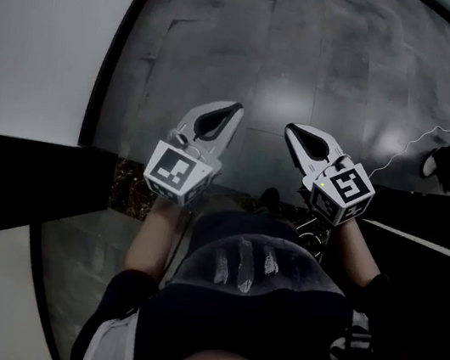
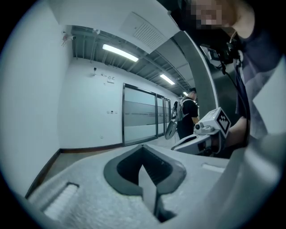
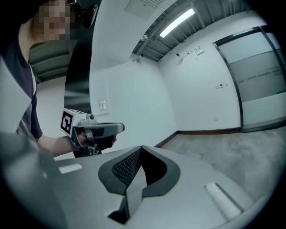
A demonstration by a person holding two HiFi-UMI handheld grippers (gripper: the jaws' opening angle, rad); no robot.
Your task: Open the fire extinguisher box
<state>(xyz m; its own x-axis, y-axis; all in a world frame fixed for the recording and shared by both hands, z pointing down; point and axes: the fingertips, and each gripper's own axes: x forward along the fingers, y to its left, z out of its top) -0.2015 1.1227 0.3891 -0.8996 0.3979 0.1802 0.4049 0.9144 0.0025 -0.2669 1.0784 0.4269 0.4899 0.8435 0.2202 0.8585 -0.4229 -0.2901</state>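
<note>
Approach step, box in no view. Above floor (image 1: 315,61): left claw (image 1: 236,110) at 11 o'clock, right claw (image 1: 291,130) at 1 — both pinched closed, empty. Next, likely: find box, then reach to open it.

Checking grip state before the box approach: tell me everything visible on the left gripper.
The left gripper is a white, plastic-looking two-jaw tool with dark ribbed pads framing a teardrop gap. Its jaws are shut together with nothing between them. A cube with black-and-white square markers sits at its rear, where the person's left hand holds it. It points forward, roughly level, above a grey tiled floor, touching nothing else.
</note>
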